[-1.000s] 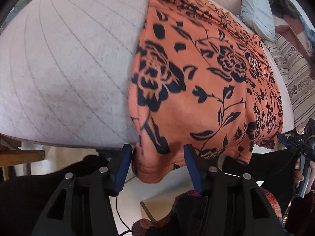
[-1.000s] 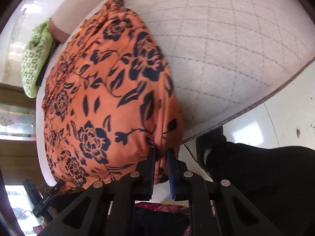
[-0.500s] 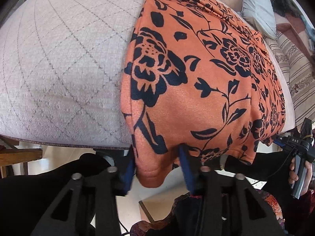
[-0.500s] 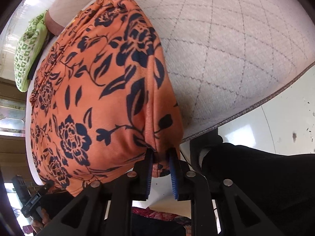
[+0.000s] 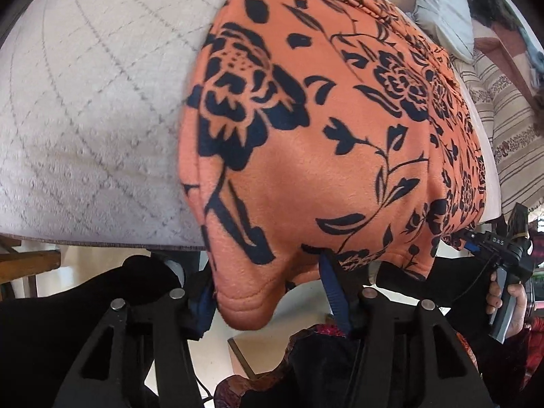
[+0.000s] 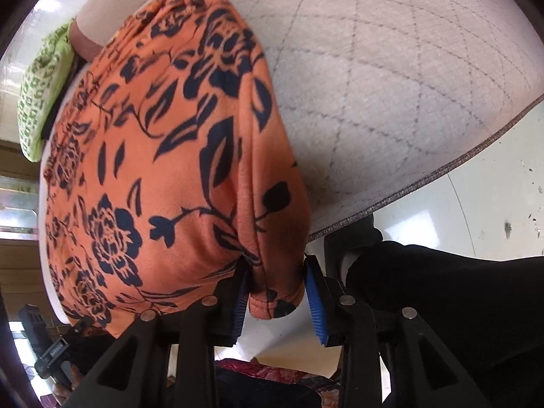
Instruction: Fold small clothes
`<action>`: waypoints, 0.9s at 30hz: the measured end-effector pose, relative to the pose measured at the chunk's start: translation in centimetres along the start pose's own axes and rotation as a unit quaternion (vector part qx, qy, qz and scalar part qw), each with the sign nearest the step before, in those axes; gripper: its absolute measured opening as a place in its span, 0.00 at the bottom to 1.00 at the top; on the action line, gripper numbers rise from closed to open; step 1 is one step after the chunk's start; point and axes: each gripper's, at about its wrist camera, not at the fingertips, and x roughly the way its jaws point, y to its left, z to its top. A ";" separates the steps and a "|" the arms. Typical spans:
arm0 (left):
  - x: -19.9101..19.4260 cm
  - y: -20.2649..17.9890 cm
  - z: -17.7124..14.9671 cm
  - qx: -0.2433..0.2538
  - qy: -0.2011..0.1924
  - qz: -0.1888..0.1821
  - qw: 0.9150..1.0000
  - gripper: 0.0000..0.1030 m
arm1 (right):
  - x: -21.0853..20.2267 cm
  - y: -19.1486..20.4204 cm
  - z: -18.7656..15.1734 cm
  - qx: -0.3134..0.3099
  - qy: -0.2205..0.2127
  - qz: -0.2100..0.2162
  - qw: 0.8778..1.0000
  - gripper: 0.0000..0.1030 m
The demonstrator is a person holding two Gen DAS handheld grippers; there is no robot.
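Note:
An orange garment (image 5: 340, 136) with a dark floral print lies on the quilted bed (image 5: 85, 119), its near hem hanging over the front edge. My left gripper (image 5: 268, 289) straddles the left hem corner. Its jaws are opening, and the right pad (image 5: 335, 292) stands clear of the cloth. In the right wrist view the same garment (image 6: 153, 170) fills the left half. My right gripper (image 6: 277, 282) sits at the right hem corner, jaws opening. The corner hangs between the pads, with a gap at the right pad (image 6: 314, 302).
The bed's front edge (image 6: 425, 183) runs just ahead of both grippers, with pale floor (image 6: 476, 210) below. A green patterned cloth (image 6: 40, 85) lies at the far left, a light pillow (image 5: 442, 17) and striped fabric (image 5: 503, 119) at the far right. Dark trousers (image 6: 442, 289) are close below.
The right jaws, shut on the hem corner a second ago, have spread apart and let it go. The left jaws narrowed on their corner, then widened again.

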 end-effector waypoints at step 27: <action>-11.0 -1.4 5.1 0.033 -0.085 -0.145 0.985 0.12 | -14.0 2.4 5.6 -0.007 -0.156 0.335 0.929 0.08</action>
